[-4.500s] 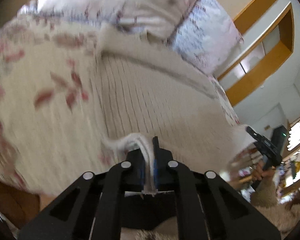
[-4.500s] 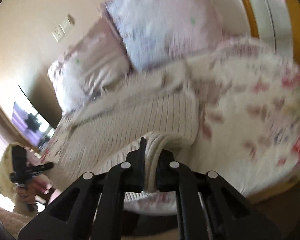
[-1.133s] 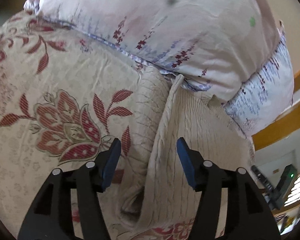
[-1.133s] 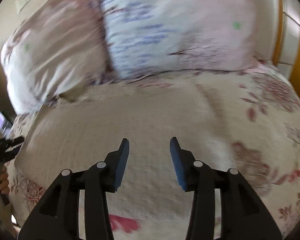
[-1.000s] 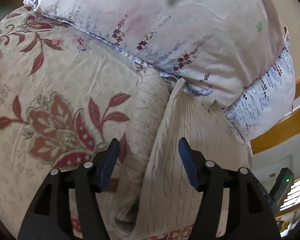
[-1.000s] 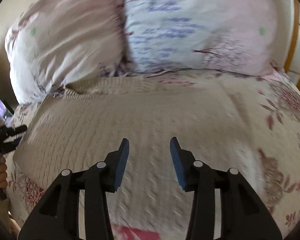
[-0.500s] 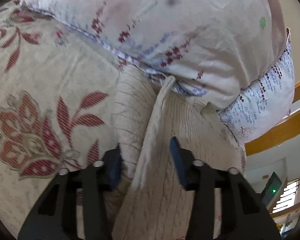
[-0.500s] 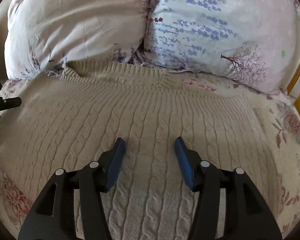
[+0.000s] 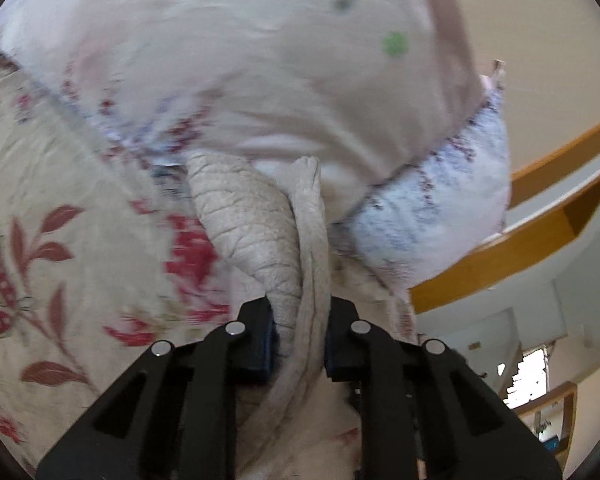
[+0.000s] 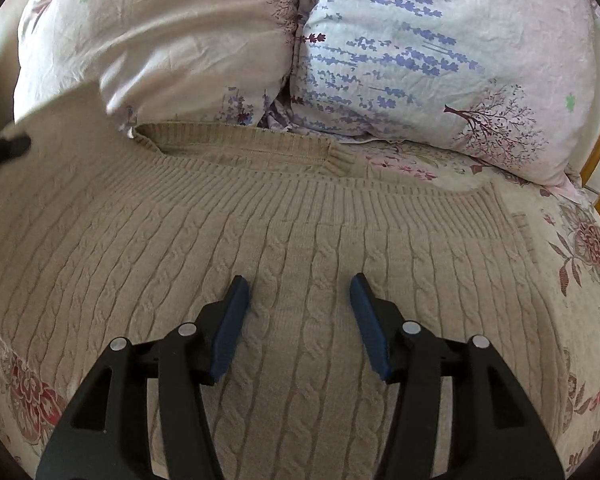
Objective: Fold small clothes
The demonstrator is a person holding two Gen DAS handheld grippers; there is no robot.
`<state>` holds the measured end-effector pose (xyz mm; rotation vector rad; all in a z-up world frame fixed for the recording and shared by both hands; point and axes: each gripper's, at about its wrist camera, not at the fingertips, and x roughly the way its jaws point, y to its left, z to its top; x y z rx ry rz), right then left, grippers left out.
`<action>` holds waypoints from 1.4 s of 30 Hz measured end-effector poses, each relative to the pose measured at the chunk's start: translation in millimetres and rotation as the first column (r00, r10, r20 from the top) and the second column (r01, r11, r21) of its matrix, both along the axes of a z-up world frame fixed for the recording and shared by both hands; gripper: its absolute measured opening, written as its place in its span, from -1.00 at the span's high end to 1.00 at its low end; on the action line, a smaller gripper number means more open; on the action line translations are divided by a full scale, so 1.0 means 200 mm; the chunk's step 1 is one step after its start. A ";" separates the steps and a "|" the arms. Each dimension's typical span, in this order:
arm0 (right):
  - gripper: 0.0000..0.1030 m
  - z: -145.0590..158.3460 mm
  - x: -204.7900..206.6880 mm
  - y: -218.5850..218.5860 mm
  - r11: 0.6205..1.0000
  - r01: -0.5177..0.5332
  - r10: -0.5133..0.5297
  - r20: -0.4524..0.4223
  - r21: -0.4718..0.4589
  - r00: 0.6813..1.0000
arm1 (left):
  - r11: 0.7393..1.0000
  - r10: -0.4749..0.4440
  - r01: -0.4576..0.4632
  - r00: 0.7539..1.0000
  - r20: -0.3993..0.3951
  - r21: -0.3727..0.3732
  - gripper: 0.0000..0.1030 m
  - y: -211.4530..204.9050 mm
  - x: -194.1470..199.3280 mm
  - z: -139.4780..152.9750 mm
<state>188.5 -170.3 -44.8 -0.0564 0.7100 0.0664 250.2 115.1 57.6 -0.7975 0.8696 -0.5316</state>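
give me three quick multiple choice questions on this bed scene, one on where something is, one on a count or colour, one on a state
1. Where does the sweater's ribbed neckline lie?
A. toward the pillows
B. toward the camera
C. hanging off the bed

2. How many pillows show in the right wrist view?
A. one
B. two
C. four

3. What is between the right gripper's pads?
A. a pinched fold of knit
B. a pillow corner
C. nothing gripped, pads apart over flat knit

Answers:
1 A, the collar sits just below the pillows.
2 B, a pink one and a lavender-print one stand side by side.
3 C, the blue pads stand wide with flat sweater between; the left gripper is the one closing on fabric.
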 end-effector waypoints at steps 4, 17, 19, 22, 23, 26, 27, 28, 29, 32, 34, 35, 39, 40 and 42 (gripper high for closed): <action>-0.08 0.00 0.00 0.00 1.000 -0.009 0.009 0.001 -0.003 1.000 | 0.998 -0.036 0.037 0.999 0.023 -0.050 0.68 -0.12 0.01 0.05; -0.32 0.08 -0.27 -0.70 0.884 -0.020 -0.010 0.060 0.468 0.998 | 0.977 -0.191 0.197 0.979 0.074 -0.088 0.69 -0.74 0.07 0.17; -0.32 0.09 -0.29 -0.82 0.850 0.013 -0.050 0.056 0.527 0.997 | 0.970 -0.225 0.229 0.973 0.055 -0.082 0.69 -0.88 0.08 0.13; -0.32 0.08 -0.32 -0.94 0.797 0.033 -0.069 0.037 0.603 0.997 | 0.959 -0.277 0.278 0.961 0.013 -0.056 0.69 -1.09 0.08 0.05; -0.32 0.08 -0.31 -0.96 0.783 0.035 -0.070 0.033 0.621 0.997 | 0.954 -0.297 0.296 0.955 -0.006 -0.038 0.68 -1.16 0.08 0.01; -0.32 0.06 -0.30 -1.05 0.731 0.046 -0.079 0.018 0.680 0.997 | 0.945 -0.328 0.328 0.942 -0.064 -0.008 0.63 -1.31 0.09 -0.08; -0.32 0.07 -0.31 -1.07 0.722 0.049 -0.083 0.016 0.691 0.996 | 0.942 -0.335 0.335 0.939 -0.073 -0.013 0.57 -1.33 0.09 -0.10; -0.32 0.07 -0.31 -1.09 0.712 0.056 -0.088 0.009 0.700 0.996 | 0.938 -0.347 0.346 0.935 -0.077 -0.029 0.50 -1.35 0.09 -0.10; -0.32 0.08 -0.30 -1.10 0.704 0.059 -0.088 0.005 0.707 0.996 | 0.934 -0.358 0.355 0.931 -0.070 -0.047 0.36 -1.36 0.09 -0.09; -0.32 0.11 -0.30 -1.13 0.677 0.043 -0.064 0.000 0.735 0.998 | 0.905 -0.416 0.413 0.909 -0.014 -0.104 -0.19 -1.31 0.06 0.00; -0.35 0.13 -0.28 -1.14 0.649 0.024 -0.019 -0.015 0.760 1.000 | 0.910 -0.404 0.407 0.914 0.046 -0.085 -0.28 -1.22 0.03 0.09; -0.37 0.13 -0.26 -1.13 0.641 0.023 0.002 -0.032 0.768 0.999 | 0.917 -0.390 0.394 0.919 0.060 -0.065 -0.30 -1.18 0.01 0.11; -0.37 0.12 -0.20 -1.08 0.644 0.046 0.077 -0.125 0.764 0.989 | 0.962 -0.241 0.226 0.967 0.080 0.155 -0.35 -0.97 -0.01 0.17; -0.37 0.11 -0.18 -1.05 0.668 0.061 0.089 -0.161 0.742 0.983 | 0.958 -0.195 0.174 0.978 0.073 0.229 -0.35 -0.90 0.00 0.17; -0.37 0.08 -0.15 -1.02 0.693 0.079 0.098 -0.202 0.717 0.974 | 0.944 -0.142 0.118 0.988 0.058 0.307 -0.35 -0.83 0.01 0.14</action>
